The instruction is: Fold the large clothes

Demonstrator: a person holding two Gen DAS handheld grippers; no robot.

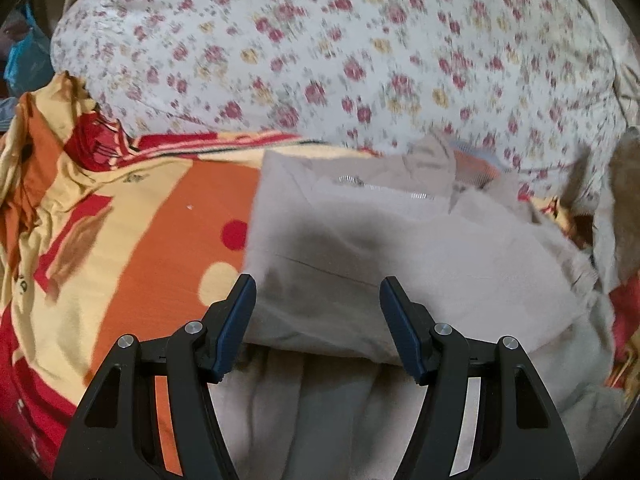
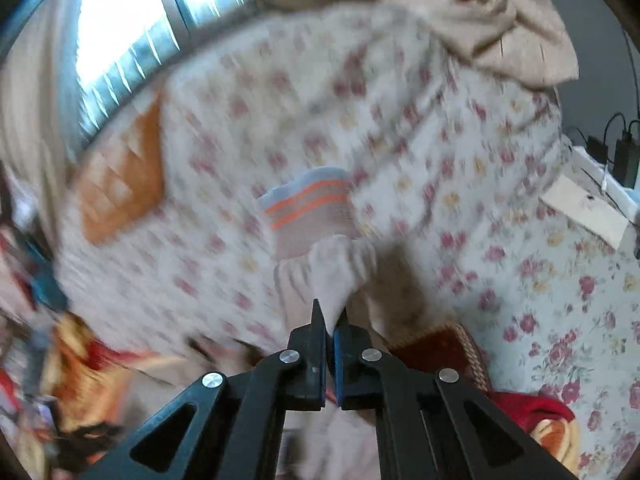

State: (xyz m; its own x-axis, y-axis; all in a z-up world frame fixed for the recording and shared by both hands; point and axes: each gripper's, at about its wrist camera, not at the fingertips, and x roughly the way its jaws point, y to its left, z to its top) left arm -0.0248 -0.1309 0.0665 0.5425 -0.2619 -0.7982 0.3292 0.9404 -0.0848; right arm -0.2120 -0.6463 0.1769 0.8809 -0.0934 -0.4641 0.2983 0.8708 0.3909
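A pale beige garment point(image 1: 400, 248) with a silver zipper lies partly folded on an orange, yellow and red blanket point(image 1: 132, 220). My left gripper point(image 1: 318, 292) is open just above the garment's near fold, holding nothing. My right gripper point(image 2: 330, 316) is shut on a gathered beige cuff point(image 2: 332, 268) of the garment and holds it lifted; the cuff has a grey and orange striped band point(image 2: 312, 208). The right wrist view is blurred by motion.
A white quilt with red flowers point(image 1: 320, 60) is heaped behind the garment. An orange cloth point(image 2: 120, 184) lies on it. Chargers and cables point(image 2: 616, 156) sit on a white ledge at the right. A window point(image 2: 132, 20) is at the upper left.
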